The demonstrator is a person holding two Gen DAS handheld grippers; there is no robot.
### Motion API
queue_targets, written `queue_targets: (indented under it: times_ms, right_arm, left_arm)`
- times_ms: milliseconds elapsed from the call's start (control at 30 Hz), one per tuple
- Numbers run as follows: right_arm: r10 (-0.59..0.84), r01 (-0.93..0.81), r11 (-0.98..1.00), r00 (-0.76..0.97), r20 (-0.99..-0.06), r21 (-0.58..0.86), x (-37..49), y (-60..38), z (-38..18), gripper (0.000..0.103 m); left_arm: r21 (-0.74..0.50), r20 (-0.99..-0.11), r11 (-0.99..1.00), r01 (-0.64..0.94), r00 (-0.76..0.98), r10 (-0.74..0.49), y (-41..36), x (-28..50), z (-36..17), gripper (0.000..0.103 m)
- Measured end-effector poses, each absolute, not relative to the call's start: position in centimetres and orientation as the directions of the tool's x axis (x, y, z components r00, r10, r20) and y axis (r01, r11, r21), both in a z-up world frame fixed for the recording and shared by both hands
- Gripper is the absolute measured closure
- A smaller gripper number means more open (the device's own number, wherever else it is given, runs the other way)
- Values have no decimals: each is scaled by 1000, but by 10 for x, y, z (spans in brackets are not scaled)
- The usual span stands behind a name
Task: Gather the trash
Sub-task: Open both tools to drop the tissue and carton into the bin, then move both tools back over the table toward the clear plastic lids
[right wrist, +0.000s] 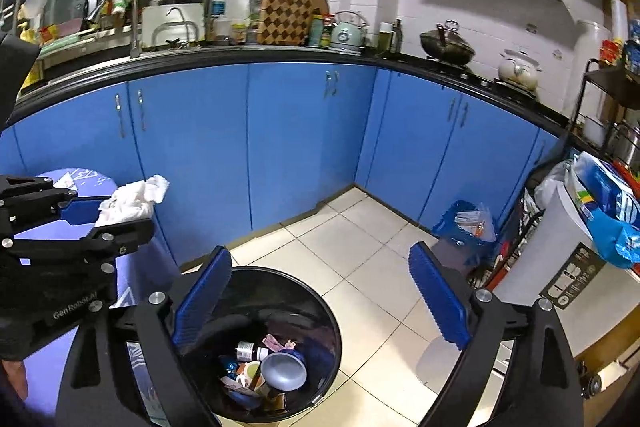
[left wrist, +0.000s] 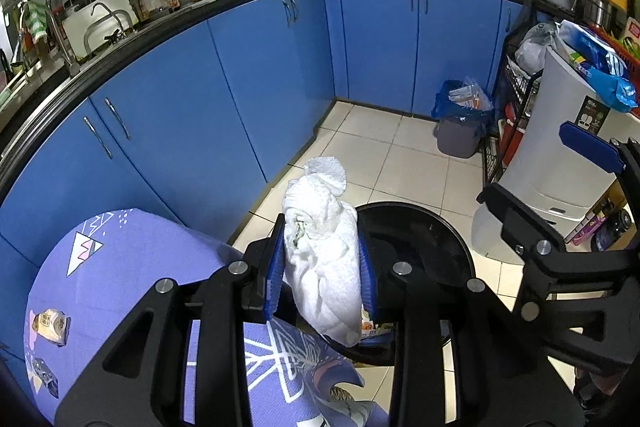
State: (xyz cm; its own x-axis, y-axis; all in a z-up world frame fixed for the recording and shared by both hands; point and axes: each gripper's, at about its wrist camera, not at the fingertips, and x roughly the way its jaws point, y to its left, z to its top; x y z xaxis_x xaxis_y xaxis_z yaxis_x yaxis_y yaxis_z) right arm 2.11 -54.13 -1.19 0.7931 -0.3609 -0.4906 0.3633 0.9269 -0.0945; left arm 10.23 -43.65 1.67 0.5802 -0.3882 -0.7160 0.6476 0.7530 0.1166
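My left gripper (left wrist: 322, 267) is shut on a crumpled white paper towel (left wrist: 324, 247), held in the air at the table's edge, beside the round black trash bin (left wrist: 452, 239) on the floor. In the right wrist view the towel (right wrist: 132, 201) shows at the left in the left gripper (right wrist: 106, 213). My right gripper (right wrist: 320, 301) is open and empty above the black trash bin (right wrist: 324, 307), which holds several pieces of rubbish, among them a bottle and cups. The right gripper's blue pad (left wrist: 588, 147) shows at the right of the left wrist view.
A purple patterned tablecloth (left wrist: 140, 267) covers a round table with two small wrapped items (left wrist: 50, 325) on it. Blue cabinets (right wrist: 280, 139) line the walls. A grey bin with a blue bag (left wrist: 460, 123) stands in the corner. A white appliance (left wrist: 560, 155) and rack stand right.
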Motion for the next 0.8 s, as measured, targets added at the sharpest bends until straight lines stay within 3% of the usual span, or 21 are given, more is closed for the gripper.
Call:
queue_targets:
  times_ms: [133, 167, 200, 233, 267, 367, 800]
  right_arm:
    - [-374, 383, 920, 791, -484, -84, 17, -548, -12, 15]
    - [-378, 389, 918, 789, -484, -83, 16, -550, -12, 15]
    - [-381, 393, 916, 788, -483, -82, 15, -552, -12, 15]
    - [-383, 397, 915, 788, -482, -77, 14, -554, -12, 15]
    - [-385, 401, 913, 788, -481, -73, 14, -555, -12, 14]
    - [-396, 418, 906, 783, -480, -65, 12, -562, -12, 14]
    - [-379, 406, 912, 790, -482, -53, 11, -560, -10, 14]
  left_arm:
    - [124, -712, 757, 642, 588, -383, -442, 105, 18, 69]
    - [126, -716, 759, 639, 588, -377, -444, 107, 17, 63]
    - [129, -718, 764, 633, 590, -368, -445, 108, 17, 51]
    - [133, -715, 772, 622, 599, -360, -445, 108, 16, 19]
    - [145, -699, 793, 591, 629, -340, -444, 109, 18, 5]
    - [106, -679, 794, 599, 627, -382, -439, 111, 23, 4]
    - [167, -665, 822, 545, 678, -314, -422, 114, 25, 4]
